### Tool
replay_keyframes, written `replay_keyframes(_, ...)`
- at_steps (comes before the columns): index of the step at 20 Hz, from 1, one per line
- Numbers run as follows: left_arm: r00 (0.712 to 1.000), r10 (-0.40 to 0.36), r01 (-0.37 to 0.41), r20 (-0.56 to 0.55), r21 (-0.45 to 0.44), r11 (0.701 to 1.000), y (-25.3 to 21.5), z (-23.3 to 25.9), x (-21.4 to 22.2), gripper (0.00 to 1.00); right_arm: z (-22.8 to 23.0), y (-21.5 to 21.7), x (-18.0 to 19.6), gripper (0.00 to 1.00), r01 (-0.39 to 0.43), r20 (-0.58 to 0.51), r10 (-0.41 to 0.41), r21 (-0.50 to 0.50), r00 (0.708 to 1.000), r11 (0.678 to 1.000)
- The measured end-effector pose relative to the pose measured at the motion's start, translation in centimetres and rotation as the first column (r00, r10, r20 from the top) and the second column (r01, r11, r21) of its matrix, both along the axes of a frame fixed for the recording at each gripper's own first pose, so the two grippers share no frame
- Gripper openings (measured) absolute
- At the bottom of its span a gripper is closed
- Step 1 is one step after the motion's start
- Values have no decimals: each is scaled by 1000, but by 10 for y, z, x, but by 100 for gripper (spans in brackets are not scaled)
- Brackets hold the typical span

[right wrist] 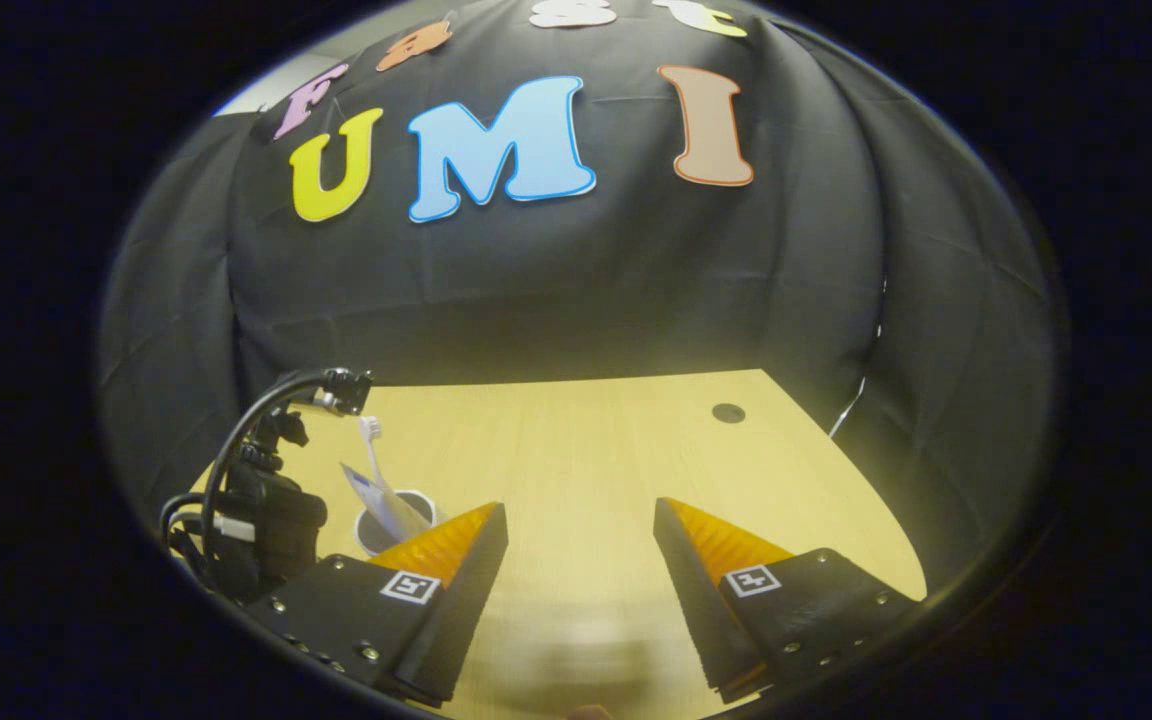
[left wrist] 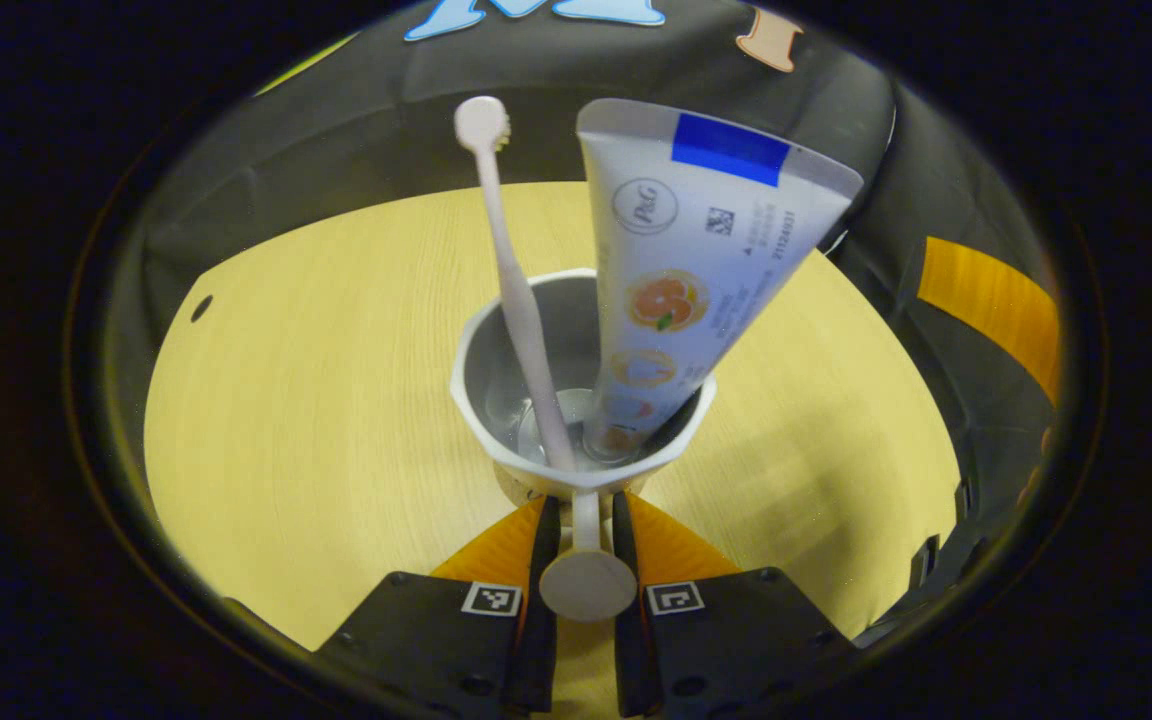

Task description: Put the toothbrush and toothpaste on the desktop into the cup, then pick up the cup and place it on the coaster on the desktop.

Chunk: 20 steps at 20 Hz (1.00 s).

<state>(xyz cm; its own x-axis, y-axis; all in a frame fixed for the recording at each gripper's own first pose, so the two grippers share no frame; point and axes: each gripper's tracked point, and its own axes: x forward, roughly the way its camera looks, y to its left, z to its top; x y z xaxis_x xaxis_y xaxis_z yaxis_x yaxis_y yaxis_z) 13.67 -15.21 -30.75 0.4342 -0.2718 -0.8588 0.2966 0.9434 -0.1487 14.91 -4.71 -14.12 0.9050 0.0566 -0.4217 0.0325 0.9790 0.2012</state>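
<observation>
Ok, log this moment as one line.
left gripper shut on cup handle | toothbrush, toothpaste in cup | right gripper open, idle

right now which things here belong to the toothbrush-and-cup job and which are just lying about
Part of the job:
- cup, its handle clamped in the left gripper
- toothbrush, standing in the cup
- toothpaste, leaning in the cup

Just there:
- right gripper, open over the desktop, holding nothing
- small dark hole in the desktop
- booth's black cloth wall
</observation>
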Motion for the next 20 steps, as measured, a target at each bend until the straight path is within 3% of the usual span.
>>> replay_keyframes(2,1000,-7,7,0,18,1000,-1,-1,-1,36,-2,0,-1,88,-2,-2,2,6,1000,1000)
replay_keyframes(4,1000,-15,15,-4,27,1000,-1,-2,-1,32,-2,-1,-1,88,-6,-1,6,0,1000,1000)
replay_keyframes(6,1000,-10,10,9,-2,1000,-7,3,0,42,-4,0,0,88,-14,-2,14,-3,1000,1000)
replay_keyframes(8,1000,-8,8,17,-21,1000,-10,7,-2,41,-4,0,2,88,-20,-1,20,-1,1000,1000)
replay_keyframes(9,1000,-1,2,22,-28,1000,-11,9,-3,51,-4,1,3,88,-22,0,22,4,1000,1000)
replay_keyframes(14,994,42,-32,98,-97,995,-13,30,-3,72,3,-1,4,88,-27,26,27,9,999,1000)
replay_keyframes(15,991,51,-37,125,-113,993,-14,38,-3,72,7,-2,4,88,-26,37,26,7,999,1000)
replay_keyframes(17,979,78,-54,190,-129,990,-12,61,2,86,15,-3,3,87,-28,62,28,8,998,1000)
replay_keyframes(20,947,135,-91,290,-158,983,-1,94,6,86,30,-4,0,88,-26,108,25,6,994,1000)
